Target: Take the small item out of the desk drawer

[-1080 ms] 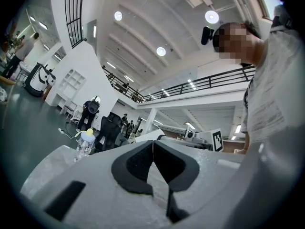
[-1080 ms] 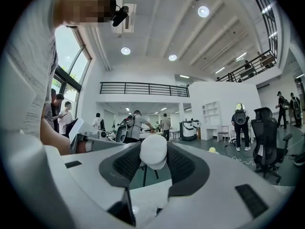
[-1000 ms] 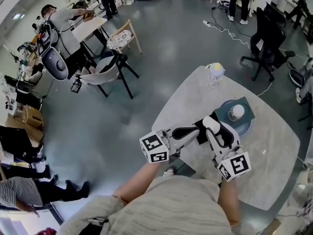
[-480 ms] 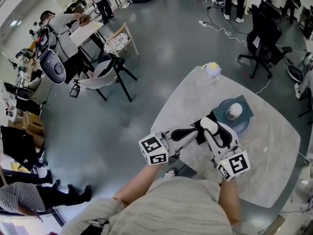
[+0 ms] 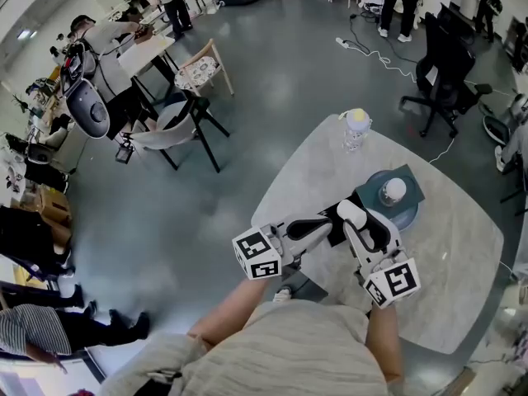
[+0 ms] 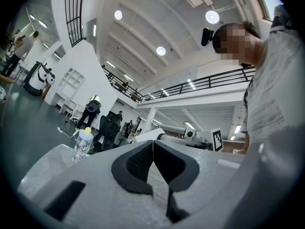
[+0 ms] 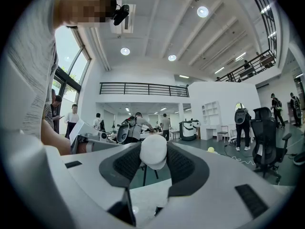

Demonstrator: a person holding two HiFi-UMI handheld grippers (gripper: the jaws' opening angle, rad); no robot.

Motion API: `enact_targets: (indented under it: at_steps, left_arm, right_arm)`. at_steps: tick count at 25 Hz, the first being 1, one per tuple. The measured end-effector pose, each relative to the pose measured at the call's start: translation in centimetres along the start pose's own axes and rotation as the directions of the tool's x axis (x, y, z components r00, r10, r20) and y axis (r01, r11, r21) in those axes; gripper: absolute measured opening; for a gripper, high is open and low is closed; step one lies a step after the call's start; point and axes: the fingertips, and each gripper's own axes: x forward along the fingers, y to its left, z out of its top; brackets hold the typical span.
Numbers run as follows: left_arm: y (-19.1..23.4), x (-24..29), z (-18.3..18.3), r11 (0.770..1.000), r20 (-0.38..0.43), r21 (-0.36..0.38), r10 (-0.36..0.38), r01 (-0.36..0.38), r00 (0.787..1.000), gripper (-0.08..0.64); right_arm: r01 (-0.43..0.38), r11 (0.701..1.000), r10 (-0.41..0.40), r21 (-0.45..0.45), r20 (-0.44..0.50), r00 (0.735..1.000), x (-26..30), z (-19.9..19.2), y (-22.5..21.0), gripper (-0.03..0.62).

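Observation:
My right gripper (image 7: pixel 153 149) is shut on a small white rounded item (image 7: pixel 153 152), whose sides meet both black pads. In the head view this gripper (image 5: pixel 353 214) hangs over the pale table (image 5: pixel 462 254), pointing away from me. The left gripper (image 6: pixel 153 143) is shut with its pads meeting at the tips and nothing between them. It lies close beside the right one (image 5: pixel 332 221). A dark box-like shape (image 5: pixel 304 284) shows below the table's near edge; I cannot tell if it is the drawer.
A white ball (image 5: pixel 394 190) rests on a grey-blue round stand (image 5: pixel 406 213) just right of the grippers. A clear bottle with a yellow cap (image 5: pixel 356 127) stands at the table's far edge. Chairs, desks and people stand on the floor beyond.

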Motion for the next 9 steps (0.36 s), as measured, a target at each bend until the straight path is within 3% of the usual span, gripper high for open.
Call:
enact_targets:
  at_steps: [9]
  left_arm:
    - [-0.37, -0.28, 0.12, 1.0, -0.009, 0.009, -0.013, 0.013, 1.0, 0.015]
  right_arm:
    - [0.004, 1.0, -0.004, 0.006, 0.003, 1.0, 0.05, 0.36, 0.39, 0.166]
